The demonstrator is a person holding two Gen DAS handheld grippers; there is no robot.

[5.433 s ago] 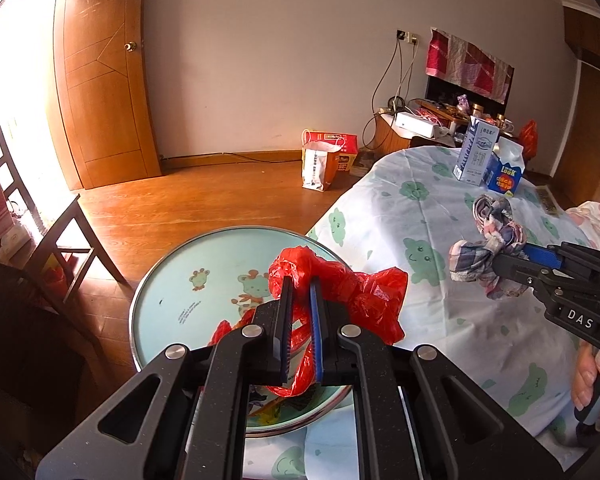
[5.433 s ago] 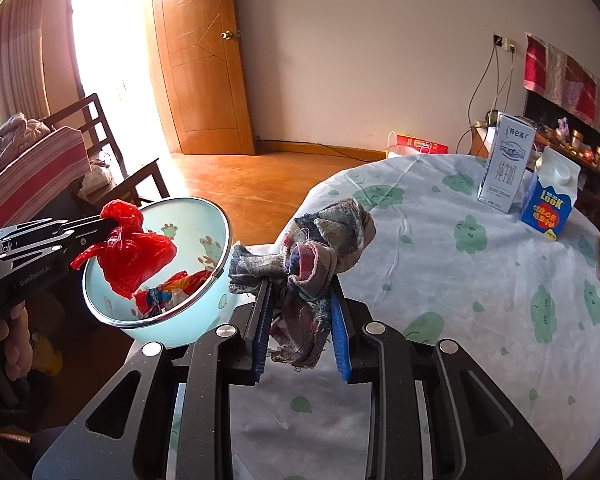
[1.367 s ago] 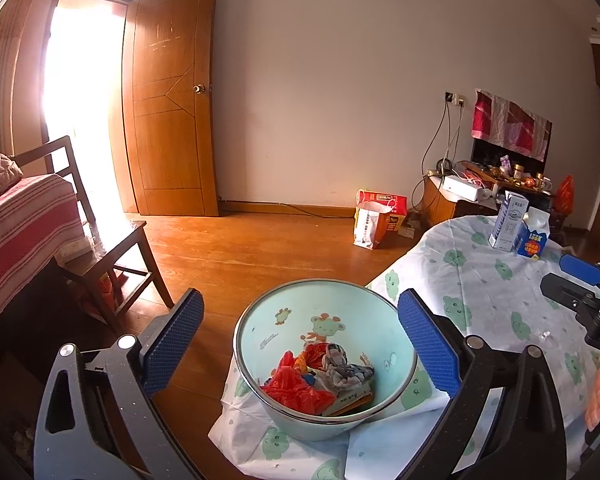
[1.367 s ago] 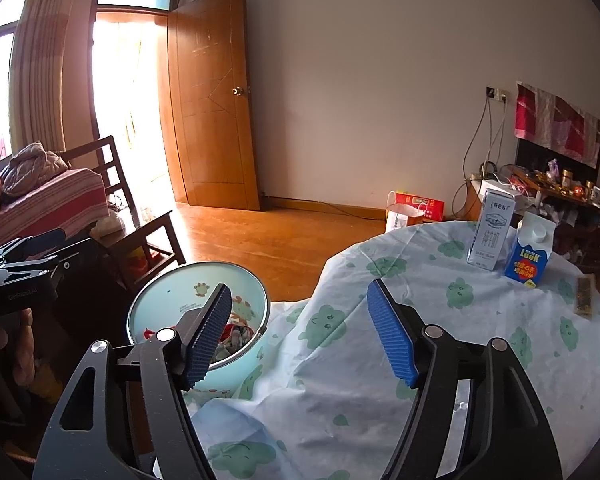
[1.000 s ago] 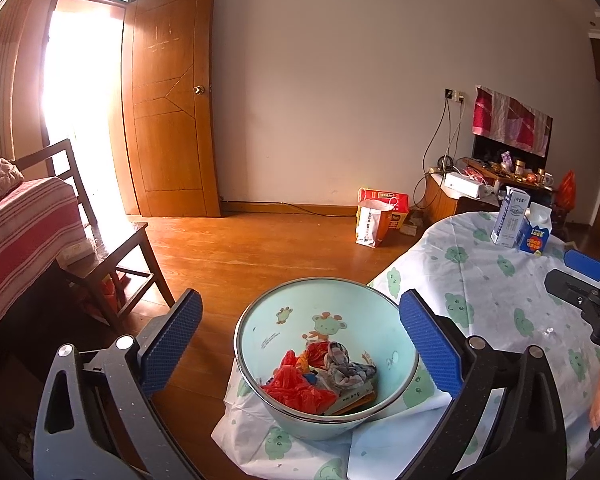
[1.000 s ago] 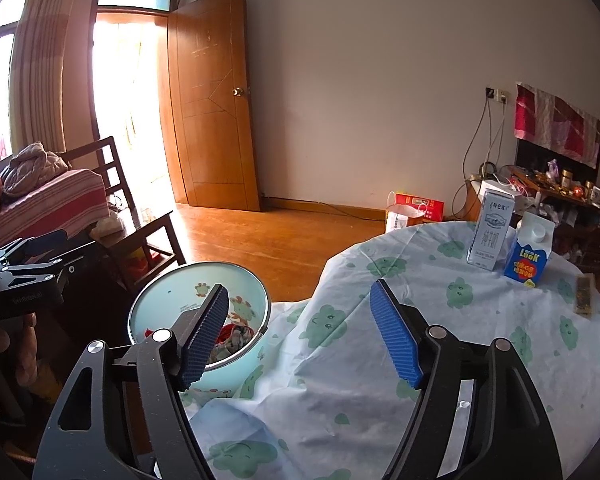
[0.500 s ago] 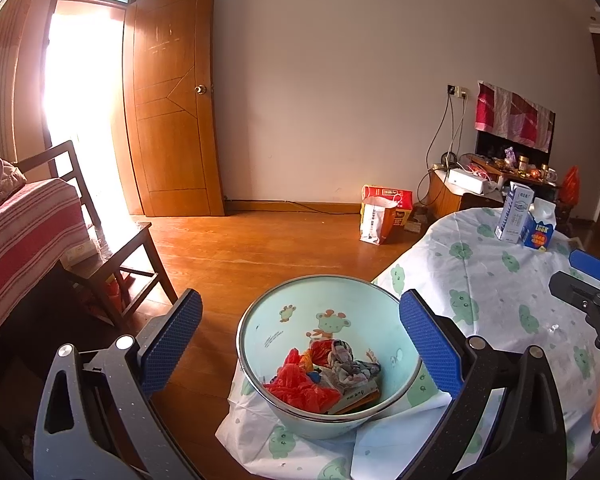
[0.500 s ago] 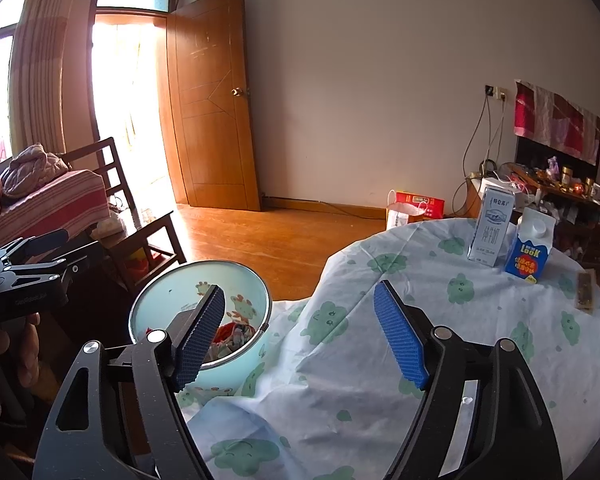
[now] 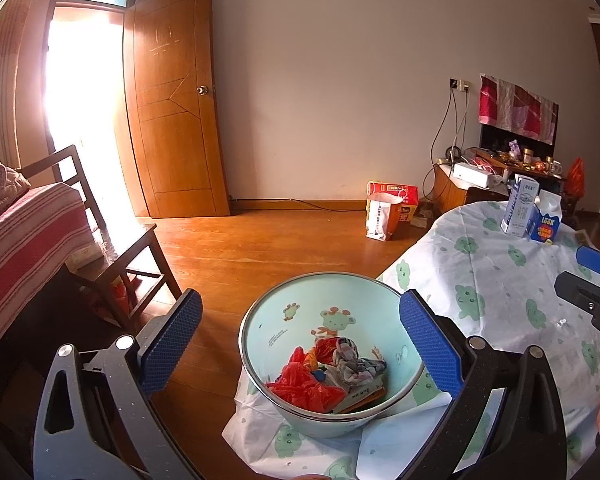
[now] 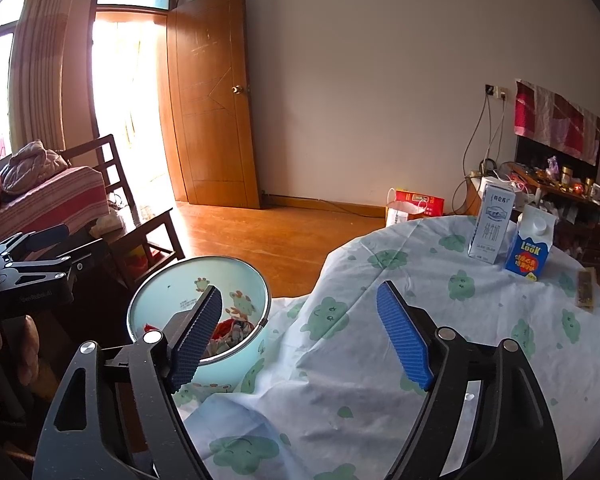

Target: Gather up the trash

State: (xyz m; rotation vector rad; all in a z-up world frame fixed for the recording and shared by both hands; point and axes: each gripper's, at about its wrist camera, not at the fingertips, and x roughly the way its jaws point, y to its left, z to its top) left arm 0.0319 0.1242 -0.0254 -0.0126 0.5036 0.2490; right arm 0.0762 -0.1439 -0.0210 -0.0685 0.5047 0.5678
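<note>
With the red plastic bag [image 9: 300, 386] and checked rag [image 9: 354, 362] already lying in the enamel basin [image 9: 328, 424] at the bench [image 10: 440, 320] edge, both claws are released and empty, the left claw [image 9: 300, 336] spread wide and the right claw [image 10: 300, 336] with jaws opening, so the next move probably calls for picking further trash, perhaps the small wrapper [image 10: 586, 290].

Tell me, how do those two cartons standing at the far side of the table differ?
The white carton is taller and slimmer, with a flat top; the blue carton is shorter, with a sloped white top bearing a round cap. The white one carries dark lettering, the blue one yellow "Look" lettering. Both stand upright, side by side, on the green-patterned tablecloth.
</note>
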